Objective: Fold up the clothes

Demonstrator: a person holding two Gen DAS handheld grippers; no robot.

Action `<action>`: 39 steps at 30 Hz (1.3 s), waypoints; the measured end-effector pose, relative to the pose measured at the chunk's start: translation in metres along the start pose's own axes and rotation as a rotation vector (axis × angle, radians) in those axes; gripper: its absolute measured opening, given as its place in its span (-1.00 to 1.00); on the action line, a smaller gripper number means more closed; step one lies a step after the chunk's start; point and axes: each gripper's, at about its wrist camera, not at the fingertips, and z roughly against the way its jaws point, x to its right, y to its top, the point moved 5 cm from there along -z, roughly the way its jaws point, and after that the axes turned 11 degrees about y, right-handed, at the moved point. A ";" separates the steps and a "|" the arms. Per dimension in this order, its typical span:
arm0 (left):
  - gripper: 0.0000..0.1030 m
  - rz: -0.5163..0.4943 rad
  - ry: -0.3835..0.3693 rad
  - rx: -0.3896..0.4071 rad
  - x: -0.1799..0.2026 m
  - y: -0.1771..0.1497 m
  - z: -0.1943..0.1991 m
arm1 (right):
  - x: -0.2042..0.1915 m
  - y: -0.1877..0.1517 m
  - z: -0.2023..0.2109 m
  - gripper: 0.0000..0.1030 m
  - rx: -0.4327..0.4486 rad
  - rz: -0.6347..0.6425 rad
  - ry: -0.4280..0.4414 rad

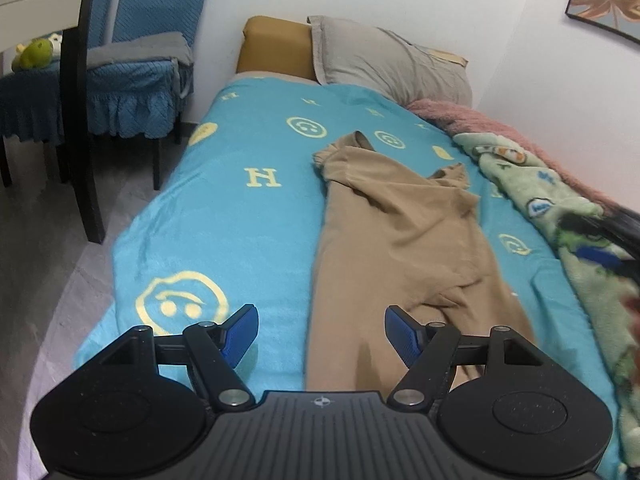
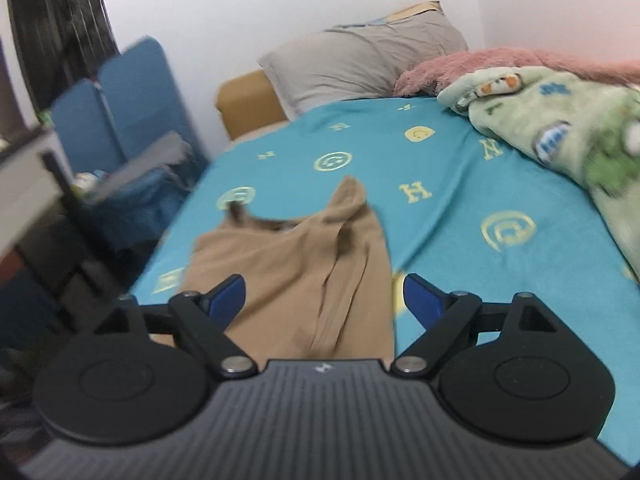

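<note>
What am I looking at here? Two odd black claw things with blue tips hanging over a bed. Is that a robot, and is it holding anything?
No robot: a person carries a two-finger gripper in each hand, and a wide-angle camera on each looks forward along its fingers. One picture comes from the left gripper, the other from the right gripper. Both stand open and hold nothing. On the bed lies a turquoise blanket printed with smiley faces. On it lies a tan garment, lengthwise, partly folded over itself and creased. A green patterned blanket, a pink fleece and a grey pillow lie along the wall. Blue-covered chairs stand beside the bed.
</note>
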 end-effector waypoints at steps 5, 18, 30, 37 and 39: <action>0.40 -0.010 -0.023 -0.062 0.007 -0.018 0.026 | -0.008 -0.047 0.087 0.70 -0.035 -0.102 0.036; 0.31 -0.151 -0.140 -0.486 -0.054 -0.058 0.062 | 0.007 -0.077 0.115 0.70 -0.045 -0.171 0.015; -0.26 -0.265 -0.303 -0.677 -0.081 -0.103 0.051 | 0.006 -0.085 0.101 0.70 -0.099 -0.189 0.004; -0.93 -0.512 -0.274 -0.637 -0.055 -0.108 0.069 | 0.007 -0.088 0.094 0.70 -0.120 -0.206 -0.002; -0.97 -0.582 -0.265 -0.624 -0.048 -0.109 0.074 | 0.007 -0.089 0.093 0.70 -0.124 -0.202 -0.004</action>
